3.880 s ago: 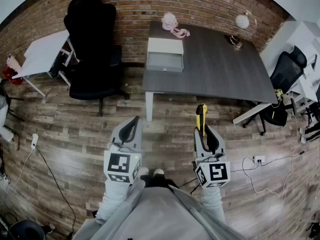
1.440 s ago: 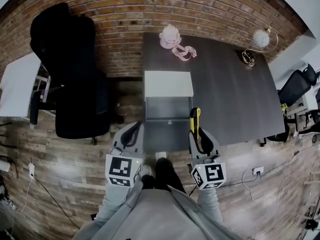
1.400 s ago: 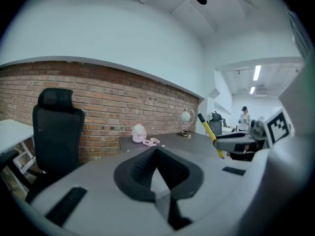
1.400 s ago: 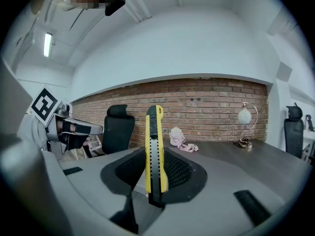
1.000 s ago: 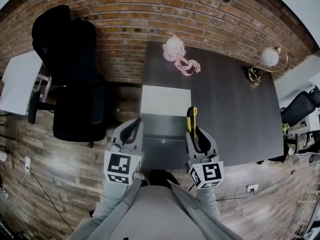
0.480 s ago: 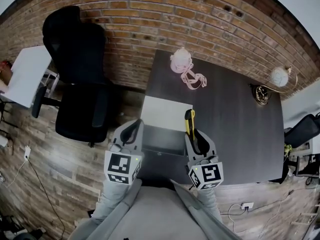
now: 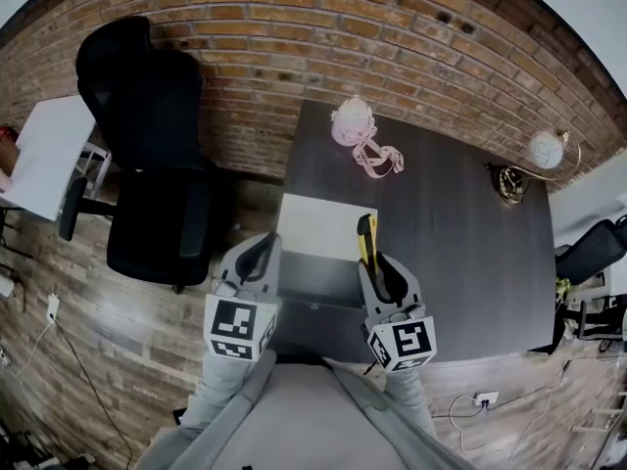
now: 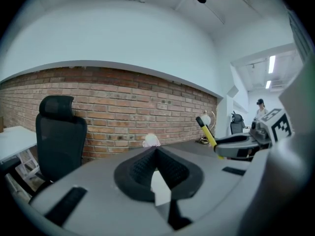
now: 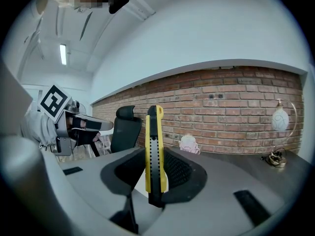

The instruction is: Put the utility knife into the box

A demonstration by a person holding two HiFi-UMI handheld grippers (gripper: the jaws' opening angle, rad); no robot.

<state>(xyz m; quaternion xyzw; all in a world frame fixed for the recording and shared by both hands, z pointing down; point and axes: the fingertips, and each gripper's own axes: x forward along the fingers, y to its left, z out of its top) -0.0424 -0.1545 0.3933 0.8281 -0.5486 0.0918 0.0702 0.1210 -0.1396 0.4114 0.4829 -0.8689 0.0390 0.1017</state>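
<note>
Utility knife [image 7: 365,240] is yellow and black, and it sits in the middle of the head view. The right tongs [image 7: 376,261] are clenched on its lower end. In the right gripper view the knife [image 9: 153,132] stands straight up between the two black pads of the right tongs [image 9: 156,157], and both pads press on it. The knife is not in the box [image 7: 315,225]. It shows over the right side of the box, with its tip by the white part.

The box sits at the left edge of the dark tabletop [image 7: 460,253]. Its far part is white and its near part is open and gray inside. I can see nothing lying in it.

The left tongs [image 7: 257,254] are lower left of the box, pressed together with nothing in them. In the left gripper view their pads [image 8: 142,165] meet at the tip.

A pink thing [image 7: 351,125] and a round lamp [image 7: 545,151] sit at the far side of the tabletop. A black chair [image 7: 147,125] stands at upper left by the brick wall [image 7: 294,27].
</note>
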